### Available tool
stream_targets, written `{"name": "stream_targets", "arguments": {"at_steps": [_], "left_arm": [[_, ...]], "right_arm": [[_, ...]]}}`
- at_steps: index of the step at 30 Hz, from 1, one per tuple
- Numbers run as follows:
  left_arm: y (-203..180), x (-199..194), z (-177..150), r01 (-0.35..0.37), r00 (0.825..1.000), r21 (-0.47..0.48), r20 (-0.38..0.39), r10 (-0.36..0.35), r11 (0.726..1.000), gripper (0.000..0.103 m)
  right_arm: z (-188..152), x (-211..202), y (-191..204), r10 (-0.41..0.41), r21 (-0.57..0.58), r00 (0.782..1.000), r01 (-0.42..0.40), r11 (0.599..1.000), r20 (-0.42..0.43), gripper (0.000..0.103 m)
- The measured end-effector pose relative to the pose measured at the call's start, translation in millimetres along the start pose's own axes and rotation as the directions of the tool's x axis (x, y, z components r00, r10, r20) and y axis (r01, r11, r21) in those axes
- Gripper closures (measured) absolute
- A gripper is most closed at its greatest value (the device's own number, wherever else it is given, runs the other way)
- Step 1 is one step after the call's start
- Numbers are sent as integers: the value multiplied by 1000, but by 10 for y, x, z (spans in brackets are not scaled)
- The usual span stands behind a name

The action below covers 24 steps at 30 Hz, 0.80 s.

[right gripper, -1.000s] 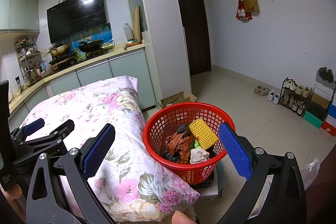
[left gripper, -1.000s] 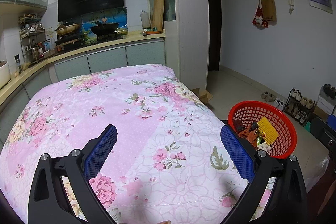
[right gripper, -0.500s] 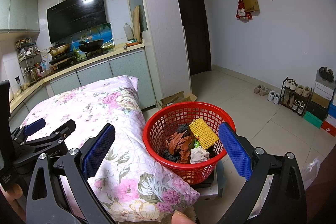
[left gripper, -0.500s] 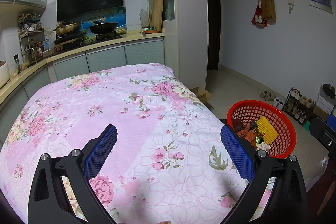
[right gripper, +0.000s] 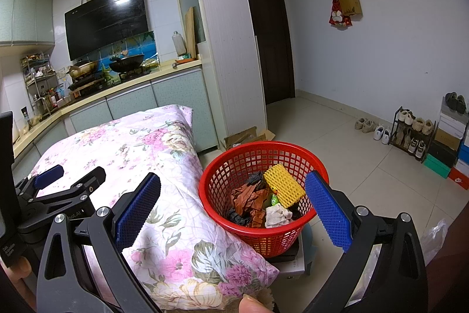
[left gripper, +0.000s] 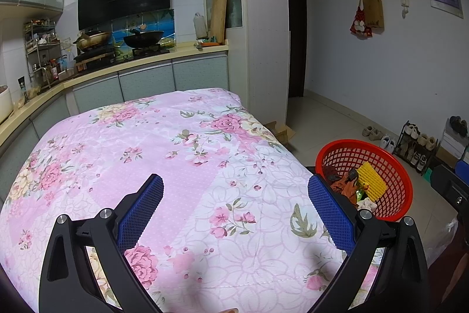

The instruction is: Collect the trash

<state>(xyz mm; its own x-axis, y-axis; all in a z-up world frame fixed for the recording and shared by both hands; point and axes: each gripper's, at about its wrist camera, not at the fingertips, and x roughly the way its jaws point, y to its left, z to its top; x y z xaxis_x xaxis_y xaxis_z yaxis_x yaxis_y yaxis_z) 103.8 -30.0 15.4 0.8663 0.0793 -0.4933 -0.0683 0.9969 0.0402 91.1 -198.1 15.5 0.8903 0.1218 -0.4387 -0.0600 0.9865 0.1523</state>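
A red mesh basket [right gripper: 222, 175] stands beside the right edge of the floral quilt [right gripper: 140, 143]; it also shows in the left wrist view [left gripper: 401, 184]. It holds trash: a yellow foam net [right gripper: 283, 185], brown crumpled paper [right gripper: 246, 197], black scraps and a white wad [right gripper: 277, 214]. My right gripper [right gripper: 233, 204] is open and empty, held just before the basket. My left gripper [left gripper: 234, 206] is open and empty above the quilt [left gripper: 181, 154]; it also shows at the left of the right wrist view [right gripper: 69, 179].
A kitchen counter [left gripper: 140, 60] with woks and a hob runs behind the quilt. A white pillar [right gripper: 231, 49] and a flattened cardboard box [right gripper: 246, 134] stand past the basket. A shoe rack [right gripper: 410, 131] and boxes line the right wall. The basket rests on a box [right gripper: 293, 257].
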Motion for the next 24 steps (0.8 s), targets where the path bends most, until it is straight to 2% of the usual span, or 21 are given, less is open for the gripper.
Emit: {"name": "stream_targets", "arguments": {"at_steps": [10,17,21,24], "left_arm": [[3,-10,-2,8,1000,-11,5,-8,1000,7],[160,-83,40,6,1000,-32,18,-5,999,7],[436,-178,54,-56,998,-43,38,58,997,7],[725,-263,16,-134,989,-66,49,138,989,7]], "right_arm": [[3,1,-3,0,-2,1000,0,1000,-2,7],[-44,9,19,5,-9,1000,-6,1000,-9,7],[-147,-8,129,36,-33,999,-36,999,-15,7],[-266,-20,375,119,-52,992,-121,991,-40,7]]}}
